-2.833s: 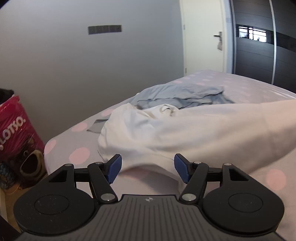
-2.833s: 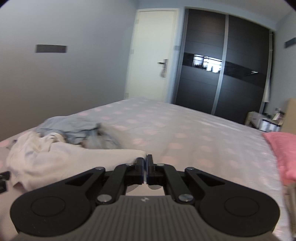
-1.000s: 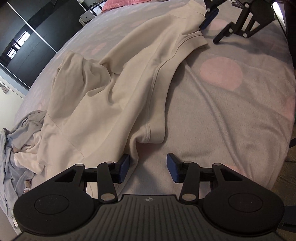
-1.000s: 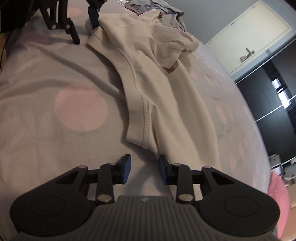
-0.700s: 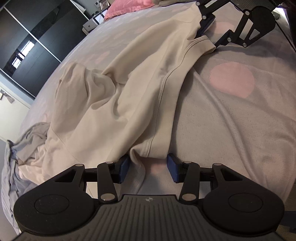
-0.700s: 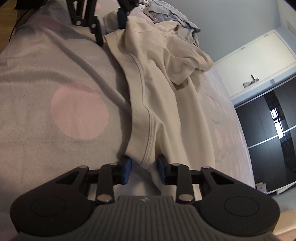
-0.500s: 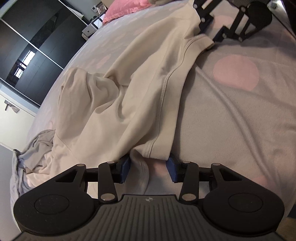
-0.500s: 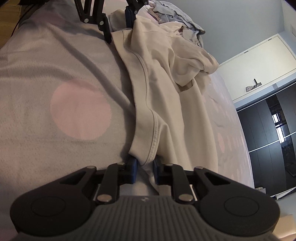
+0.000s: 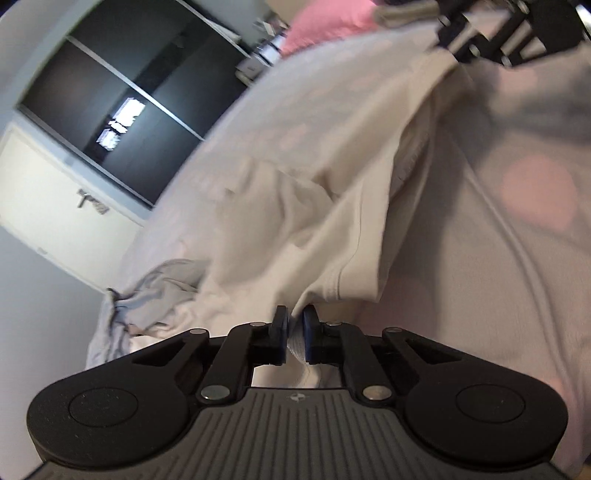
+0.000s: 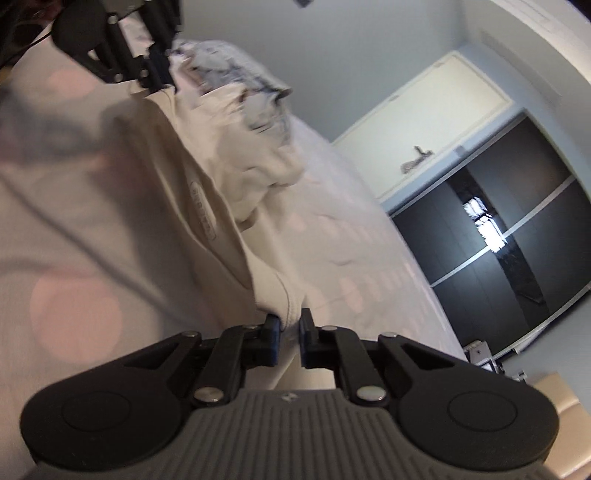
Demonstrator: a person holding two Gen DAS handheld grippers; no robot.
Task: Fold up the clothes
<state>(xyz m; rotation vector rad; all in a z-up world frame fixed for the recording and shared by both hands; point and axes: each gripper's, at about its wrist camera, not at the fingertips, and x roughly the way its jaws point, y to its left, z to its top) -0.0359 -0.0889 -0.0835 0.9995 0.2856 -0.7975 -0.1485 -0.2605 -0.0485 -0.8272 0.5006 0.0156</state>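
A cream T-shirt (image 9: 332, 221) lies crumpled across the bed, and its hemmed edge runs between my two grippers. My left gripper (image 9: 295, 321) has a corner of that hem between its blue pads, and its jaws are closing on the cloth. My right gripper (image 10: 290, 325) grips the other end of the cream T-shirt (image 10: 207, 177), its jaws closing with fabric pinched between them. Each gripper also shows in the other's view: the right gripper (image 9: 480, 37) at top right, the left gripper (image 10: 159, 62) at top left. Both views are motion-blurred.
The bed (image 9: 535, 295) has a pale sheet with pink dots. A grey garment pile (image 9: 159, 288) lies beyond the shirt, near the wall. A pink pillow (image 9: 325, 26), a dark wardrobe (image 9: 129, 110) and a white door (image 9: 55, 199) stand farther off.
Both grippers went from open beside the shirt's hem to closed on it. They have risen and tilted up, and the hem lifts off the sheet between them.
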